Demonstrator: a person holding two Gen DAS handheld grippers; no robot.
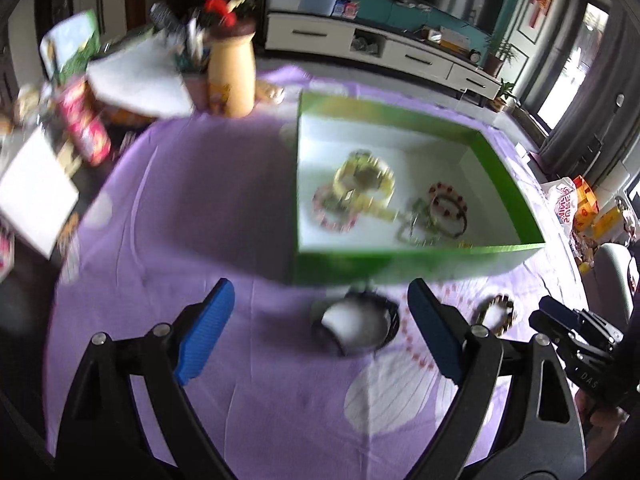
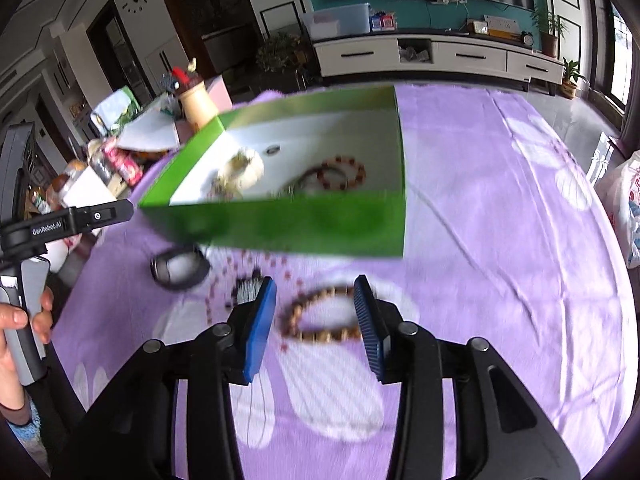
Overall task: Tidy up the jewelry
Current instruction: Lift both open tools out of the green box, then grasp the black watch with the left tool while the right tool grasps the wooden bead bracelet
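On a surface (image 1: 168, 208) covered in purple cloth, a green box (image 1: 404, 270) with a white floor sits toward the far edge. Inside it lie a yellow watch (image 1: 366, 184), a pink bead bracelet (image 1: 334, 212), a dark red bead bracelet (image 1: 448, 206) and a greenish chain, all blurred.

The left claw (image 1: 320, 312) stands wide with nothing between its blue pads, hovering above a black watch (image 1: 356, 326) that lies on the cloth just in front of the box's near wall.

The right claw (image 2: 316, 316) is part open, its pads on either side of a brown bead bracelet (image 2: 320, 320) that lies flat on the cloth; whether they touch it I cannot tell. A string of small pink beads (image 2: 224, 284) trails between the black watch and the brown bracelet. At the left edge of the surface stand a tan vase (image 1: 232, 76) and a clutter of packets.
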